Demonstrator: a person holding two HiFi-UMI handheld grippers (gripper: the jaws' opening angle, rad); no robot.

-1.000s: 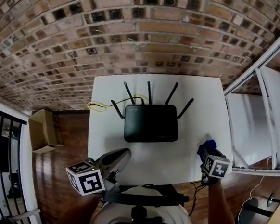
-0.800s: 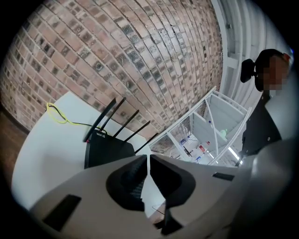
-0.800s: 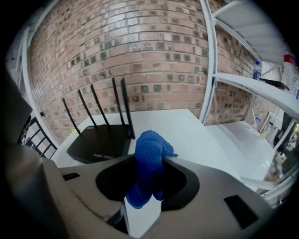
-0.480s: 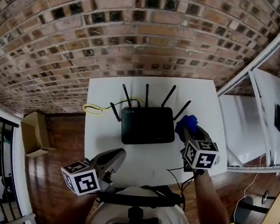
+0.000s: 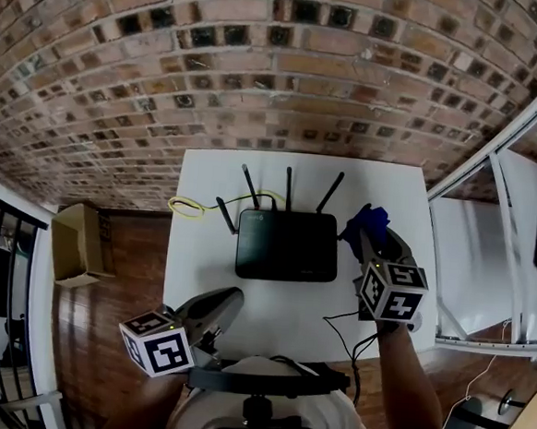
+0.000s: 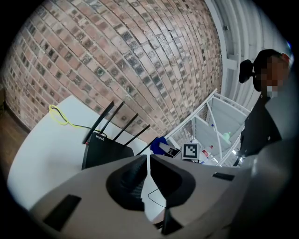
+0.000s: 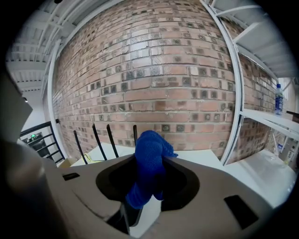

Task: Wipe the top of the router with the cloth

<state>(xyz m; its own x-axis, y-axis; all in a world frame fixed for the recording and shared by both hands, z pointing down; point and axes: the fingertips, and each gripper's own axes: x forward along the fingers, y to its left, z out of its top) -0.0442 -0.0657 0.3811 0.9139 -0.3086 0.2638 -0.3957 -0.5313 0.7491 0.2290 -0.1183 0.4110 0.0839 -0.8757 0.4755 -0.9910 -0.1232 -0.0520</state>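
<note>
Your right gripper (image 7: 148, 161) pinches the blue cloth (image 5: 364, 218) between its jaws, the bunched fabric bulging above and below them, just beside the far right corner of the black router (image 5: 287, 246). Your left gripper (image 6: 148, 163) hovers at the near edge of the white table (image 5: 206, 186), jaws pressed together.

Your right gripper (image 5: 371, 237) and blue cloth (image 5: 358, 223) covered the antenna at three o'clock on the router (image 5: 287, 246), its body was lost behind your jaws in the right gripper view, the yellow cable (image 5: 188, 205) was too thin to trace where it ended at the router's twelve o'clock.
</note>
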